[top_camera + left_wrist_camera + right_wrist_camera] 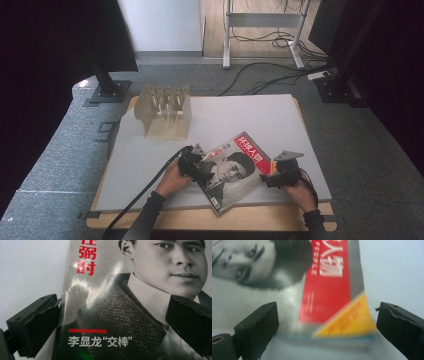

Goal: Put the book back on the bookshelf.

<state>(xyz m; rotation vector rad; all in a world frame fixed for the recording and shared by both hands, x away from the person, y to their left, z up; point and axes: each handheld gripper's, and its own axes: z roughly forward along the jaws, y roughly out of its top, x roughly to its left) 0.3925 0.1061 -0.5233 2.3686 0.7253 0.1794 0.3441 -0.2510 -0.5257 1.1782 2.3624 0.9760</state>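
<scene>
A magazine point(233, 169) with a grey portrait cover and a red title block lies askew on the white table board point(240, 115), near its front edge. My left gripper point(197, 169) is at the magazine's left edge, open, with its jaws straddling the spine side of the cover point(112, 315). My right gripper point(270, 179) is at the magazine's right corner, open, and the yellow corner point(348, 323) of the cover lies between its jaws, blurred.
A beige slotted rack point(165, 112) stands at the back left of the board. Dark stands and cables are on the grey carpet beyond the table. The board's wooden front rim point(200, 220) runs just below the magazine.
</scene>
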